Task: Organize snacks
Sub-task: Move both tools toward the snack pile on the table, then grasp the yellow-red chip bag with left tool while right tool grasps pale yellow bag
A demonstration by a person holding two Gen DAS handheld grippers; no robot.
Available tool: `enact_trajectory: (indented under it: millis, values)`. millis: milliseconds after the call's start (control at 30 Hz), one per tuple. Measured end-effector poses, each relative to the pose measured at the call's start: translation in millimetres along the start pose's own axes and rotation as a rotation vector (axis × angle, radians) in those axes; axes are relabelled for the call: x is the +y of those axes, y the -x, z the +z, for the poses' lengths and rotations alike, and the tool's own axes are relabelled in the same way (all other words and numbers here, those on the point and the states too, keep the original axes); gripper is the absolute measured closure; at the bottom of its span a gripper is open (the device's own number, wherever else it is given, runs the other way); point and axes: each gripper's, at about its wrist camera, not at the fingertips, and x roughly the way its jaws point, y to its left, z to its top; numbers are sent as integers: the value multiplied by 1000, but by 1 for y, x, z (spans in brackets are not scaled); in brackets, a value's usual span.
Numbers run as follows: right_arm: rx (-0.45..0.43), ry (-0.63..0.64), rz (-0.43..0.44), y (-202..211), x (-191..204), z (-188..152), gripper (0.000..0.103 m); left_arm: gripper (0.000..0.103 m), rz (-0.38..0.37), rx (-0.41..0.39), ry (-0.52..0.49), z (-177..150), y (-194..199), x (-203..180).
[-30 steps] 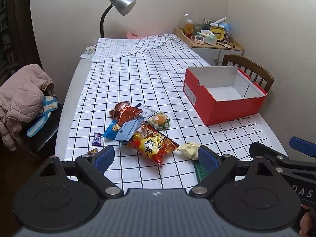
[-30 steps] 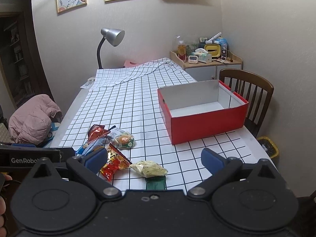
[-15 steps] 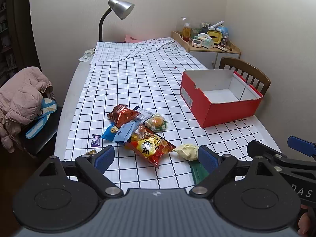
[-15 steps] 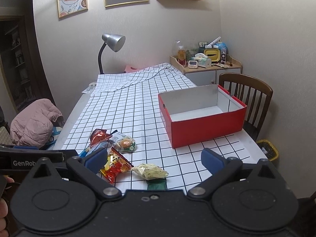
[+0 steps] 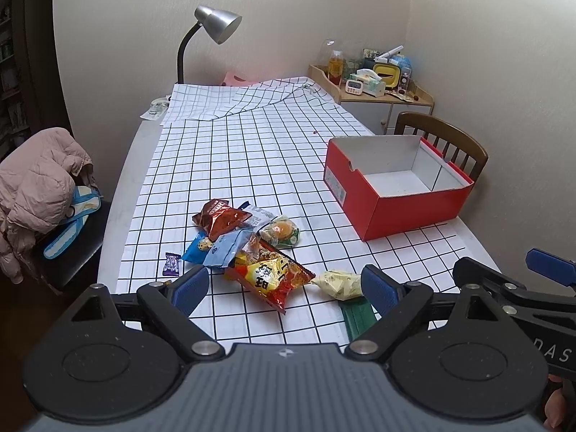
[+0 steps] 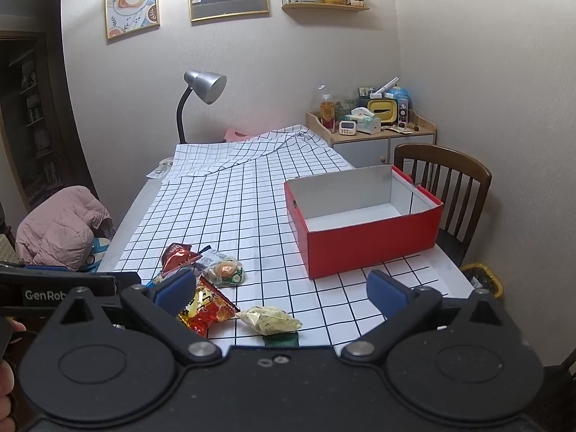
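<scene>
Both tongs, the left gripper (image 5: 284, 284) and the right gripper (image 6: 280, 289), stand wide and hold nothing. The snack packets (image 5: 252, 248) lie heaped just ahead of the left gripper, the red box (image 6: 363, 226) farther off to the right. Closing on overlapping bags could drag a neighbour along or let slick foil slip.
</scene>
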Motion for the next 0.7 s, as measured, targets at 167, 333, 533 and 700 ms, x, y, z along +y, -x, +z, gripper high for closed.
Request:
enact_trajectory:
  millis: [167, 333, 533, 700]
  values:
    - [-2, 1, -6, 1, 2, 0, 2, 11, -9, -3, -6, 0, -1, 1]
    - [0, 2, -14, 1, 4, 0, 2, 11, -18, -1, -7, 0, -2, 3]
    - [11, -1, -28, -1, 4, 0, 2, 11, -32, 11, -9, 0, -8, 3]
    - [38, 6, -22, -9, 4, -2, 2, 11, -38, 30, -6, -1, -16, 5]
